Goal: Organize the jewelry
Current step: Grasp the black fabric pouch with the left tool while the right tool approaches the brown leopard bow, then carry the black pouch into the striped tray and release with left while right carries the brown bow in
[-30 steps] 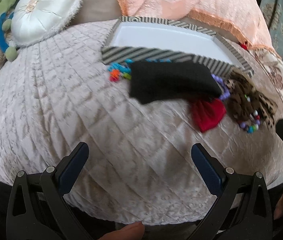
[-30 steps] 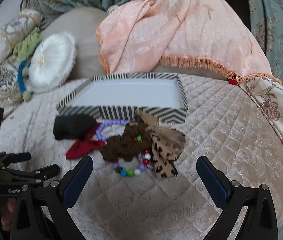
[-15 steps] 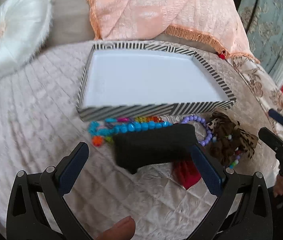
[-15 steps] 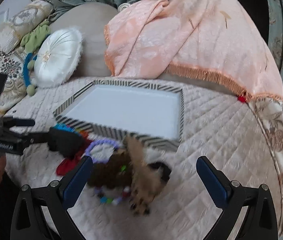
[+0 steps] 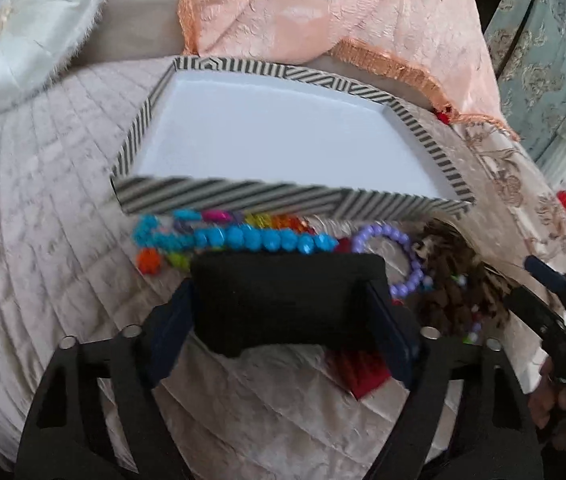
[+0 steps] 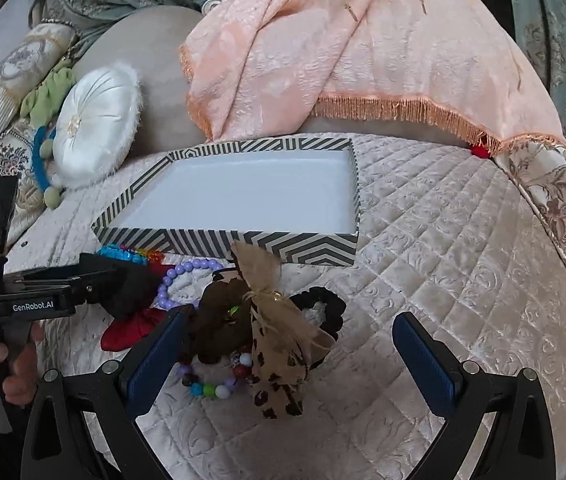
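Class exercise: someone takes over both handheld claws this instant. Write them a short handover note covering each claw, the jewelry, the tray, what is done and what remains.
Left claw: jaws have just been closing, pads now against the black cloth pouch.
Right claw: open, holding nothing, over the leopard-print bow.
Striped tray: nothing in it.
Blue bead string, purple bead bracelet, brown scrunchie and red cloth lie in front of the tray.
Done: nothing in the tray.
Left: move everything in.

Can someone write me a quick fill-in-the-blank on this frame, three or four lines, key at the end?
1. The left gripper has just been closing, and its jaws now clamp a ____ fabric piece.
2. The striped tray holds ____.
3. The right gripper is ____, above the leopard-print bow.
4. The purple bead bracelet lies ____ the tray.

Missing words: black; nothing; open; outside
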The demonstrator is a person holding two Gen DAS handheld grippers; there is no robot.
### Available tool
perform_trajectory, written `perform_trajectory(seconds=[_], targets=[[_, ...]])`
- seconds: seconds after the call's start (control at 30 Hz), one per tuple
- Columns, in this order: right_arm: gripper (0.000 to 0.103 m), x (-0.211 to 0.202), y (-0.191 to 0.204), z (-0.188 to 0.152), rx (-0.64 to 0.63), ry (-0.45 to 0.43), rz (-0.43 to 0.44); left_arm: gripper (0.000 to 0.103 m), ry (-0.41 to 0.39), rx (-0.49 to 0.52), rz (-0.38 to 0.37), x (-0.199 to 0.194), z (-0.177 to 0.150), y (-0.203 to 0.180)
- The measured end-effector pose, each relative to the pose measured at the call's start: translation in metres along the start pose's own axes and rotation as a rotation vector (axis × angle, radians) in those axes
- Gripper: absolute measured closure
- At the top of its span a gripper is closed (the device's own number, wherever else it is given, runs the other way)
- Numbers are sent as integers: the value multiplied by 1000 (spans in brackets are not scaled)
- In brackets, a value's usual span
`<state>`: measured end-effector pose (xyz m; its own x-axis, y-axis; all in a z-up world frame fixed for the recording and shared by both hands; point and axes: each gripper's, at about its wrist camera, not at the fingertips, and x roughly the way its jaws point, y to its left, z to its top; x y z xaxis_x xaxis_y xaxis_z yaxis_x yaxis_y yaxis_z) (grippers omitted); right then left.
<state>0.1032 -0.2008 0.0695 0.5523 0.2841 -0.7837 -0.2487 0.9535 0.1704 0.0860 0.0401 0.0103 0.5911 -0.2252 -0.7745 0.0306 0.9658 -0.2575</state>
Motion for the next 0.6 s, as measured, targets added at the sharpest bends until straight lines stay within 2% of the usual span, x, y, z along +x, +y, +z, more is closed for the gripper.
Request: perform_trajectory(seconds=[0.13,0.23,0.3,0.33,0.4,0.5,0.6], targets=[[0,-1,-6,-2,12,2,-9,56,-22,-3,-6,-8,-4,-1],[0,-1,-11,-3,29,10,-4,72,-41,-11,2,-12,-6,2],[0,0,-11,-3,34,12,10,78,-51,-14,2,-14,-6,3],[0,1,-10,-2,29,13,24,84,-61,-15,6,-15,-7,3],[0,3,-6,1,4,10,45,88,-66,-21,2,-16,-7,5],[12,12,5,10,-62,3,71,91,-91,-11,5,-23,-8,3],[34,31,14,12,-114,61,71,92,-132,16,21,-40,-12,0]])
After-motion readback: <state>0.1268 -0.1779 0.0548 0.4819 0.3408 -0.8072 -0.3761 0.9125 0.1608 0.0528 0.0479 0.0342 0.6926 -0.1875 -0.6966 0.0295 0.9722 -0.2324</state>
